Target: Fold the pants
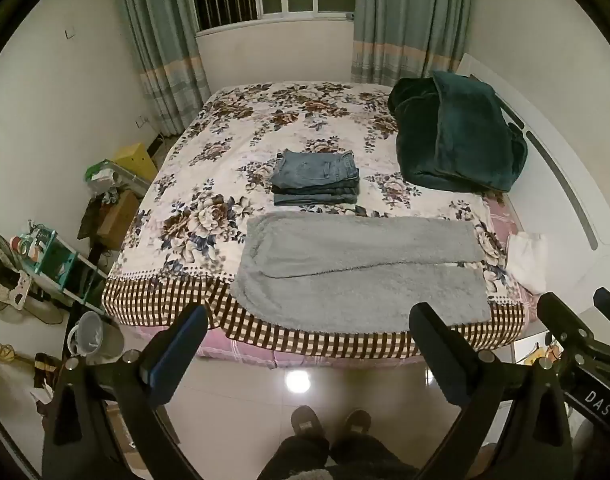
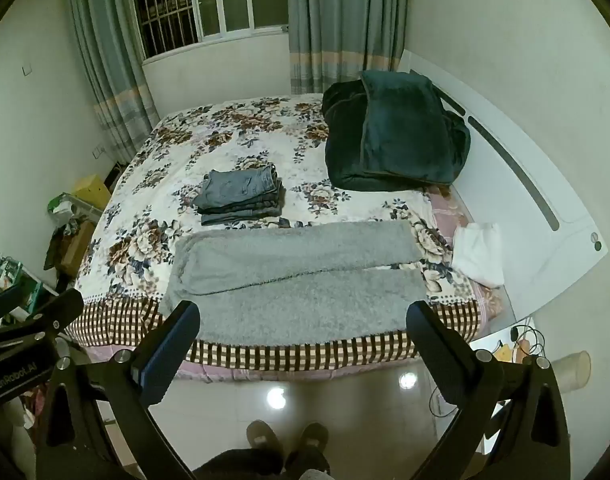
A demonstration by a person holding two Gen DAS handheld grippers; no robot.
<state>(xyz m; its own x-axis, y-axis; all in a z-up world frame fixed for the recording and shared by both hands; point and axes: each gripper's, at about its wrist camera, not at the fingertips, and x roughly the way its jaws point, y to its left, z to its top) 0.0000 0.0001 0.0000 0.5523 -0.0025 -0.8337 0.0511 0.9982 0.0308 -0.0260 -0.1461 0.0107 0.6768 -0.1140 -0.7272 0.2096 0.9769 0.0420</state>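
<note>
Grey fleece pants (image 1: 357,268) lie flat across the near edge of the bed, waist at the left, both legs running right; they also show in the right wrist view (image 2: 297,280). A stack of folded jeans (image 1: 317,178) sits behind them, also seen in the right wrist view (image 2: 241,192). My left gripper (image 1: 309,320) is open and empty, held above the floor in front of the bed. My right gripper (image 2: 305,320) is open and empty, also short of the bed edge. Neither touches the pants.
A dark green blanket (image 1: 457,140) is piled at the bed's far right by the white headboard (image 1: 561,184). A white cloth (image 1: 527,260) lies at the right edge. Cluttered shelves and a fan (image 1: 1,272) stand left. My slippered feet (image 1: 329,424) stand on the tile floor.
</note>
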